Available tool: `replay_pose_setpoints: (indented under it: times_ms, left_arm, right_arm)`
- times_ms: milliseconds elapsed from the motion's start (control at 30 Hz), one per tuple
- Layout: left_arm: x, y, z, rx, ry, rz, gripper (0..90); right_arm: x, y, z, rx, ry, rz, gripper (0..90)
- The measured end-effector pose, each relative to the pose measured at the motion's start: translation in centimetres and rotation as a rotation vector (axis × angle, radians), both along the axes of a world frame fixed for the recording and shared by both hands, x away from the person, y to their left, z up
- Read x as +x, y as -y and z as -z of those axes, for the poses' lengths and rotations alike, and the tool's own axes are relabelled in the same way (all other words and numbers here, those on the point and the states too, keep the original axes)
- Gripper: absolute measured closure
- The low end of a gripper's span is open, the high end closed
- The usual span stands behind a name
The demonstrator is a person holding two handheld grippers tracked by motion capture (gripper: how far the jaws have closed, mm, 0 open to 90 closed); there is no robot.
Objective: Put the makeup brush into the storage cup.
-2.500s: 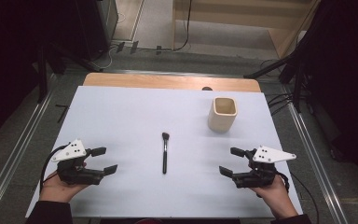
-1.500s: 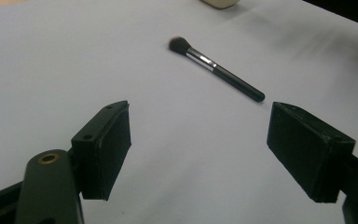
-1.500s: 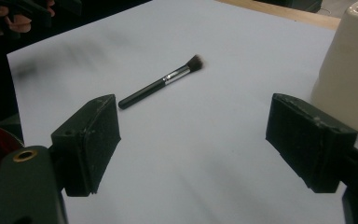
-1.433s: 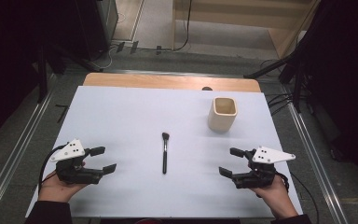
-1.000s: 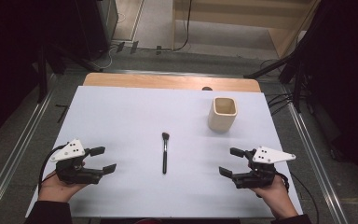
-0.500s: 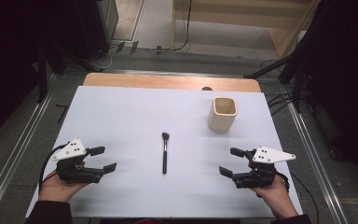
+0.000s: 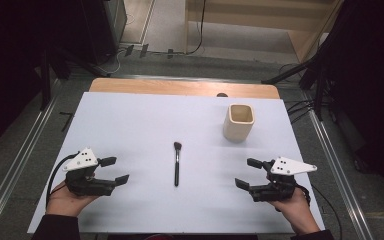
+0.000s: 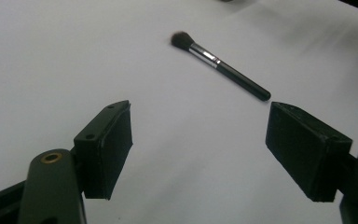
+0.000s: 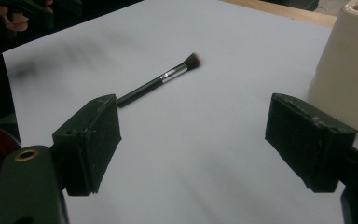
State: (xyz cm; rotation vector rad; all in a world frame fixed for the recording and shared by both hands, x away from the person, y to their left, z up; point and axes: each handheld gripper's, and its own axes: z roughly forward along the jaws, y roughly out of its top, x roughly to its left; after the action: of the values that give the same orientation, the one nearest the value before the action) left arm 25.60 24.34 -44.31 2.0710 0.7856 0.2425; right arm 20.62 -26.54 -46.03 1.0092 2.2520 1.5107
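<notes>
My left gripper [image 7: 115, 170]: fingers wide, empty | my right gripper [image 7: 247, 173]: fingers wide, empty | makeup brush [image 7: 176, 163] flat on tabletop [image 7: 130, 120] midway between them, apart from both, bristles away | cream cup [image 7: 239, 122] beyond right gripper.

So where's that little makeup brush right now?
In the high view the makeup brush lies flat mid-table on the white sheet, between both grippers, bristles pointing away; the cream cup stands beyond, to its right.
</notes>
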Motion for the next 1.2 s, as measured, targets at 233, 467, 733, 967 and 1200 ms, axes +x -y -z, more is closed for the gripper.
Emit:
replay_pose_setpoints:
  times_ms: [233, 467, 733, 967, 1200]
  left_arm:
    - [0.4, 0.7, -0.2, -0.04, -0.001, -0.002, 23.8]
    - [1.2, 1.8, -0.2, -0.042, 0.002, 0.024, 23.8]
    - [1.8, 3.5, -0.6, -0.018, -0.004, 0.044, 23.8]
    - [2.2, 4.5, -0.8, -0.012, -0.008, 0.051, 23.8]
    - [2.8, 5.7, -1.1, -0.029, -0.019, 0.055, 23.8]
  right_arm:
    - [0.0, 0.0, 0.0, 0.0, -0.002, 0.004, 18.6]
    - [0.0, -0.1, 0.0, -0.002, 0.002, -0.001, 18.7]
    - [0.0, 0.0, 0.0, 0.001, 0.001, -0.002, 18.6]
    - [0.0, -0.1, 0.1, -0.002, -0.004, -0.005, 18.7]
    - [0.0, -0.3, 0.1, -0.007, -0.003, -0.014, 18.6]
